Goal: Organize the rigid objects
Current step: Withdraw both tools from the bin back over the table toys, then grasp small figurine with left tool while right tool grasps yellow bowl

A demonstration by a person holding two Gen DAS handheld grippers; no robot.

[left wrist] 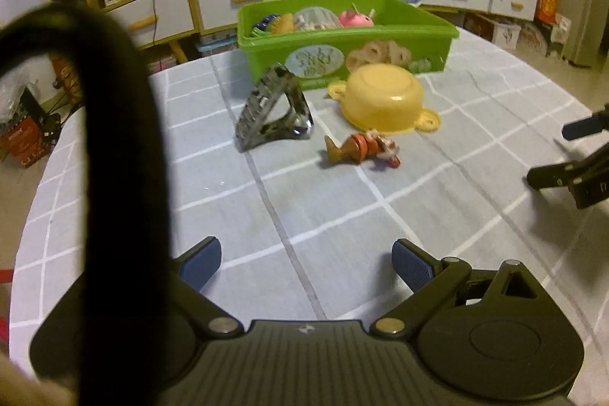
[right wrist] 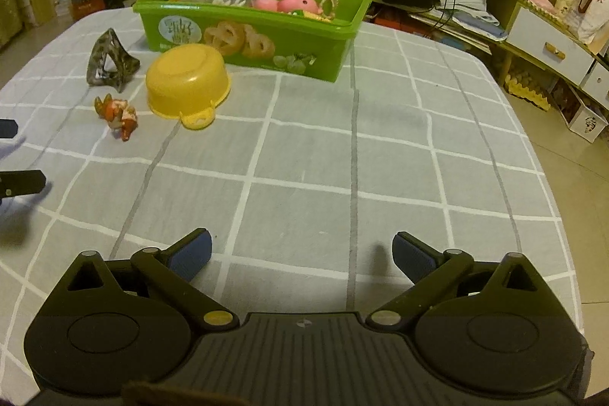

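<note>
While both grippers hung over the checked tablecloth [right wrist: 304, 147], nothing sat between their fingers. Left gripper [left wrist: 306, 263]: jaws spread wide, empty. Ahead of it, left to right: dark hair claw [left wrist: 272, 107] standing up, small toy figurine [left wrist: 363, 149] on its side, yellow bowl [left wrist: 384, 99] upside down, just before the green bin [left wrist: 380, 37] of toys. Right gripper [right wrist: 302, 259]: jaws spread, empty.

A table under a grey checked tablecloth [right wrist: 304, 155] carries a green bin [right wrist: 262, 40], an upturned yellow toy pot [right wrist: 186, 78], a dark hair claw [right wrist: 108, 61] and a small figurine [right wrist: 118, 117].
</note>
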